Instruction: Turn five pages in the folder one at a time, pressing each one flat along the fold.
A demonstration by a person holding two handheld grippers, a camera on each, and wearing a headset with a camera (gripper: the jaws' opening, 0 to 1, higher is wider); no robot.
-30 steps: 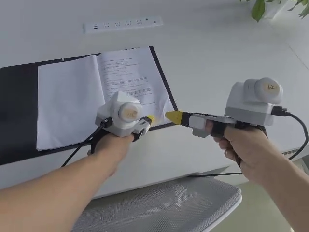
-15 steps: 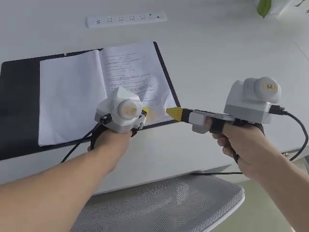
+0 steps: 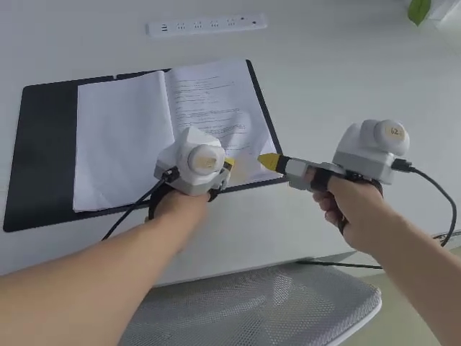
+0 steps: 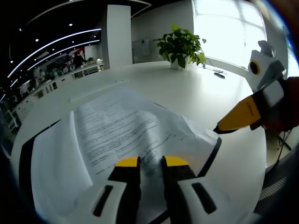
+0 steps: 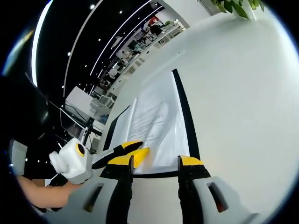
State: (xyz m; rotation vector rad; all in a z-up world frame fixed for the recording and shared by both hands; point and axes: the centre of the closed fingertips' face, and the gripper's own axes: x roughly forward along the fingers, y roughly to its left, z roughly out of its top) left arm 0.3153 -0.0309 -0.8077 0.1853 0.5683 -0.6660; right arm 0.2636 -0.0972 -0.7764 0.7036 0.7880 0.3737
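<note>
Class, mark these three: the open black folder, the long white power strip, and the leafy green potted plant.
open black folder [image 3: 39, 155]: head view, on its bare left inside cover.
long white power strip [image 3: 205, 25]: head view, middle of its socket row.
leafy green potted plant [image 4: 180, 45]: left gripper view, on its leaves.

The left gripper is a pale grey moulded-plastic tool with two black jaws, each capped in bright yellow. A dark oblong slot sits in the shell behind each jaw, at 7 and 5 o'clock in its own view. The right gripper is built alike (same yellow caps, same paired slots). In the head view a thin black cable leaves the left gripper toward 7 o'clock. A second black cable leaves the right gripper at 3 o'clock and curves down toward 5 o'clock. The left forearm and right forearm are bare. Something black wraps the right hand, strap or cord, hard to tell.
</note>
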